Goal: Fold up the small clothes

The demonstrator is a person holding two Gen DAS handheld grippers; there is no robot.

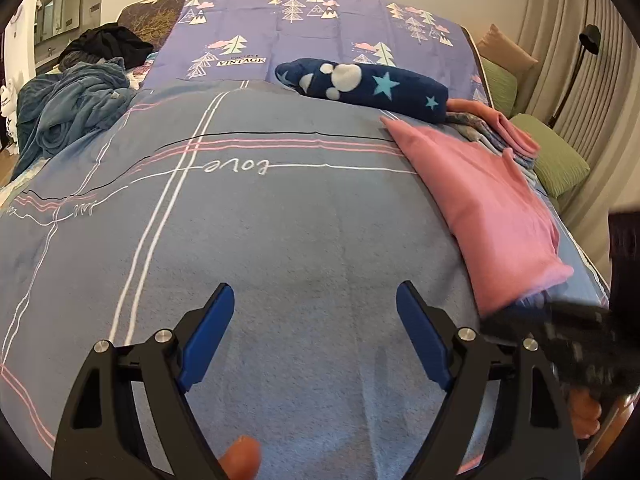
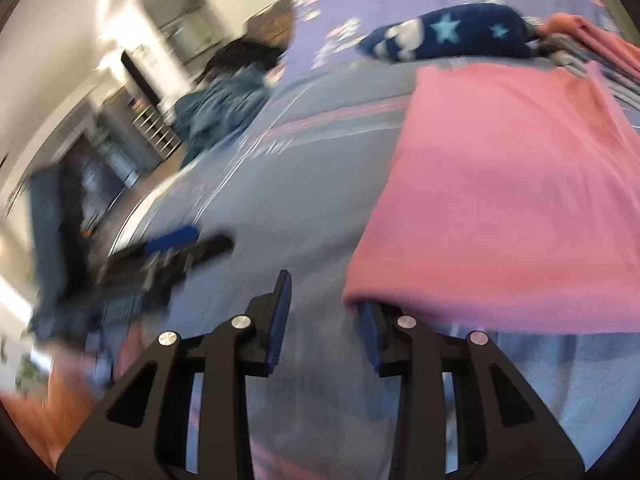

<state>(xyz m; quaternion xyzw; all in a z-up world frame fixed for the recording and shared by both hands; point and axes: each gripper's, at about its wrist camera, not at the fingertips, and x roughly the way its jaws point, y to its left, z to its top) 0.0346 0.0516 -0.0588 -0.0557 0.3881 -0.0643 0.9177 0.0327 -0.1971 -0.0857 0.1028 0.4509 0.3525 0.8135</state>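
A folded pink garment (image 1: 484, 204) lies on the right side of the blue bedspread (image 1: 280, 220); it also shows in the right wrist view (image 2: 508, 184). My left gripper (image 1: 316, 300) is open and empty above the bare bedspread, left of the garment. My right gripper (image 2: 324, 296) is open, its right finger (image 2: 370, 334) tucked under the garment's near left corner. The right wrist view is blurred. The right gripper shows blurred at the garment's near corner in the left wrist view (image 1: 560, 332).
A rolled navy star-print cloth (image 1: 360, 84) lies behind the pink garment. More folded clothes (image 1: 500, 128) sit at the right edge. A crumpled blue blanket (image 1: 68, 108) and dark clothes (image 1: 108, 44) lie at the far left. Green cushions (image 1: 556, 156) are beside the bed.
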